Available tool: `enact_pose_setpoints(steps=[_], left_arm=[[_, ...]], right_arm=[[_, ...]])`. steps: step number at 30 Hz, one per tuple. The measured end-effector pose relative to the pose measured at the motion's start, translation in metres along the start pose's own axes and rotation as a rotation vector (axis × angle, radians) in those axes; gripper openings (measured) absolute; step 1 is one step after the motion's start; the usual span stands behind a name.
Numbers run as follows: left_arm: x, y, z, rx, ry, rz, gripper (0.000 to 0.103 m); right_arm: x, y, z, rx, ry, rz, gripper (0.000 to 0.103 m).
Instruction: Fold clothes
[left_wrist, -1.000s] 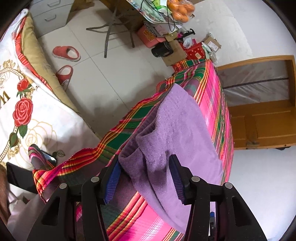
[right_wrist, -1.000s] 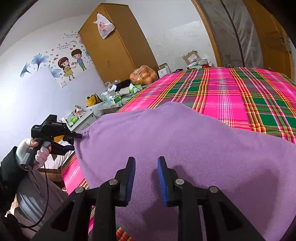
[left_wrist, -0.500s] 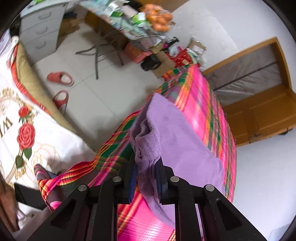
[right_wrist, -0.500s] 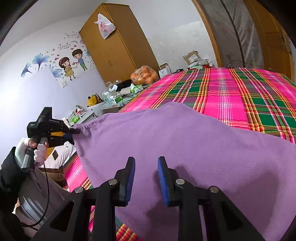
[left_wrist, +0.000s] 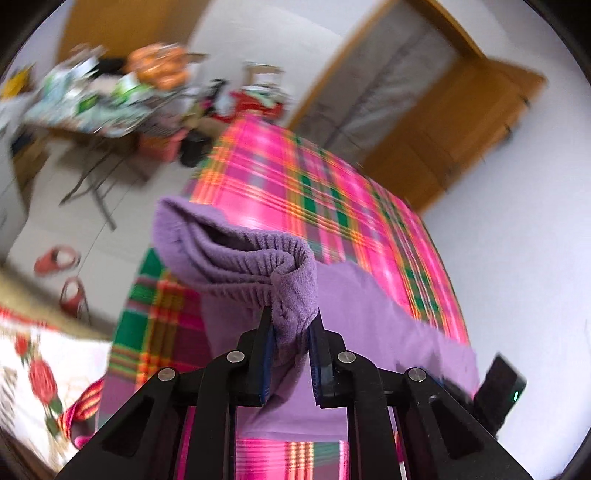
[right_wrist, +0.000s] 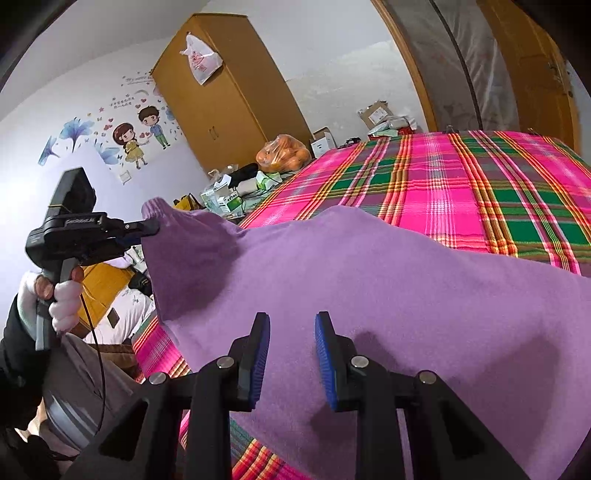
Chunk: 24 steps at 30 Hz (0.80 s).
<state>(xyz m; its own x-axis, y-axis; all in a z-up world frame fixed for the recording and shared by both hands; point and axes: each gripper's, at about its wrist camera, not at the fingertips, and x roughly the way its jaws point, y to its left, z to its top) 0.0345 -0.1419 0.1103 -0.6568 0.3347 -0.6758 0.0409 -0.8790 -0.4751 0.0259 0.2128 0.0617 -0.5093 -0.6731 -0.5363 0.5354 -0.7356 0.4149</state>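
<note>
A purple fleece garment (right_wrist: 388, 280) lies on a pink and green plaid bed cover (right_wrist: 480, 184). My left gripper (left_wrist: 291, 332) is shut on the garment's ribbed hem (left_wrist: 258, 258) and holds that end lifted above the bed; it also shows at the left of the right wrist view (right_wrist: 147, 230), pinching the raised corner. My right gripper (right_wrist: 291, 354) is open and empty, low over the flat part of the garment near its front edge. The garment (left_wrist: 369, 332) trails from the left gripper down to the bed.
A wooden wardrobe (right_wrist: 229, 96) stands at the back wall. A cluttered table with a bag of oranges (right_wrist: 284, 155) is beside the bed. A wooden door (left_wrist: 443, 125) is behind the bed. Red slippers (left_wrist: 59, 258) lie on the tiled floor. A rose-print blanket (left_wrist: 33, 365) is at left.
My left gripper closed on the garment's hem and lifted it up and toward the bed. My right gripper stayed in place, open over the garment.
</note>
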Motion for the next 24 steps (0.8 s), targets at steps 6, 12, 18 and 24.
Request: enact_pose_setpoints(steps=[6,12,18,24], left_arm=[[0.031,-0.065,-0.013,0.235,0.102,-0.04,0.016],[0.069,-0.115,-0.037,0.429,0.238,-0.092,0.016],[0.11,-0.137,-0.073,0.559,0.418,-0.113,0.016],[0.112,-0.136,-0.084,0.593,0.492,-0.189,0.037]], right_arm=[[-0.007,-0.01,-0.002,0.045,-0.011,-0.008,0.026],[-0.015,-0.027,-0.006,0.113,-0.025,-0.03,0.026],[-0.015,-0.046,-0.01,0.192,-0.027,-0.04,0.026],[-0.014,-0.045,-0.011,0.192,-0.03,-0.031,0.028]])
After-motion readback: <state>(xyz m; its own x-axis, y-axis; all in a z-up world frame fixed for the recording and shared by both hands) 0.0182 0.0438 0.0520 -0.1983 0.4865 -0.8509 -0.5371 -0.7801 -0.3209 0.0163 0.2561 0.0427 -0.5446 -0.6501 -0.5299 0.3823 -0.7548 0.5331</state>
